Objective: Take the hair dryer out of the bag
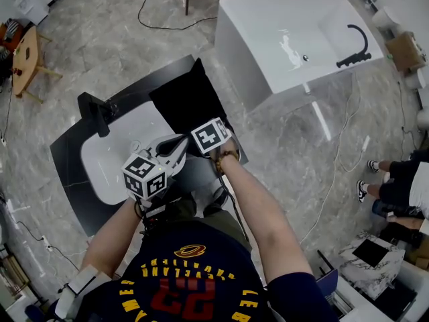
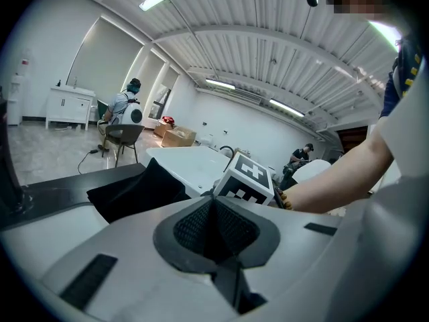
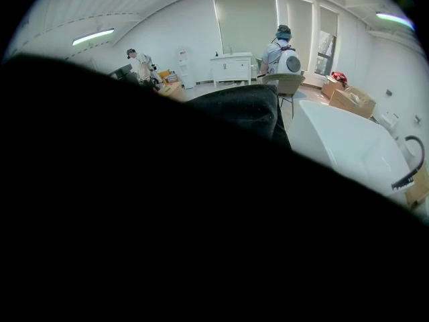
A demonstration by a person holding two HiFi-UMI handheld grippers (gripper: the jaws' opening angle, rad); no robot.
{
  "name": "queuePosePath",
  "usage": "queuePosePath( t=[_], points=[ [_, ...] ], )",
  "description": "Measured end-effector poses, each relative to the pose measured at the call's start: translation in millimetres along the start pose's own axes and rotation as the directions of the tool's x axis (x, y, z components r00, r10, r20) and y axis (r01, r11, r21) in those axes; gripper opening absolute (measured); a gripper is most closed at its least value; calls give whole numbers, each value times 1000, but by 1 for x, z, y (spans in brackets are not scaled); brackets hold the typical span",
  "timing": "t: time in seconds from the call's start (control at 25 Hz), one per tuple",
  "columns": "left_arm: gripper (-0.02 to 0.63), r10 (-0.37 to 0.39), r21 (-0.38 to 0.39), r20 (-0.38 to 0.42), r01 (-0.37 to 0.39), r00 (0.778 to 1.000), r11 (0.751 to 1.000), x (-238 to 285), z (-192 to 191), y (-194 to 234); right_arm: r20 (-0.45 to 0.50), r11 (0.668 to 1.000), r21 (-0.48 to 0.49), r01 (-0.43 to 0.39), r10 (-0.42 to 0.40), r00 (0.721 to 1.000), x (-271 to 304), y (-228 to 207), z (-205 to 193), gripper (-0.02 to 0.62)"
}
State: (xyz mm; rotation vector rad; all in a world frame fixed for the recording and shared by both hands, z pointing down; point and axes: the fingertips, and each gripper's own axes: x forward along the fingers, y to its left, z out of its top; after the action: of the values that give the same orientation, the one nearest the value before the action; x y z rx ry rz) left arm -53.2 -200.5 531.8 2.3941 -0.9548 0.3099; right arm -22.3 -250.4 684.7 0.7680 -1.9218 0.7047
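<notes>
A grey hair dryer [image 2: 127, 253] with a black mesh intake fills the lower half of the left gripper view, right up against the camera. My left gripper [image 1: 155, 166] is shut on it, though its jaws are mostly covered. The black bag [image 1: 184, 99] lies on the dark counter behind the dryer and also shows in the left gripper view [image 2: 137, 190]. My right gripper [image 1: 210, 137] points steeply down at the bag's near edge. Black material blocks nearly all of the right gripper view, so its jaws are hidden; only the bag's far part [image 3: 248, 109] shows.
The dark counter [image 1: 70, 149] holds a white basin [image 1: 107, 159] and a black tap [image 1: 97, 109]. A white bathtub [image 1: 295, 32] stands beyond it to the right. Cables trail over the floor. One person stands at the right edge [image 1: 395, 186], and another sits on a chair [image 2: 124, 109].
</notes>
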Motion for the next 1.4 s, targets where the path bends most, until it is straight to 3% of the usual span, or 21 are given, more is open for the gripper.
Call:
queuePosePath(
  t=[0.48, 0.92, 1.24, 1.4],
  points=[
    [21, 15, 65, -37, -13, 999, 998, 6, -10, -12, -58, 997, 73, -12, 16, 998, -36, 11, -38, 252],
    [21, 8, 100, -65, -1, 998, 995, 10, -20, -29, -234, 998, 50, -28, 39, 971, -67, 24, -86, 252],
    [23, -38, 198, -117, 61, 992, 978, 12, -34, -57, -227, 997, 64, -31, 45, 973, -78, 35, -107, 252],
    [23, -64, 188, -144, 90, 988, 978, 12, -45, -64, -211, 996, 83, -33, 50, 976, -86, 40, -121, 252]
  ],
)
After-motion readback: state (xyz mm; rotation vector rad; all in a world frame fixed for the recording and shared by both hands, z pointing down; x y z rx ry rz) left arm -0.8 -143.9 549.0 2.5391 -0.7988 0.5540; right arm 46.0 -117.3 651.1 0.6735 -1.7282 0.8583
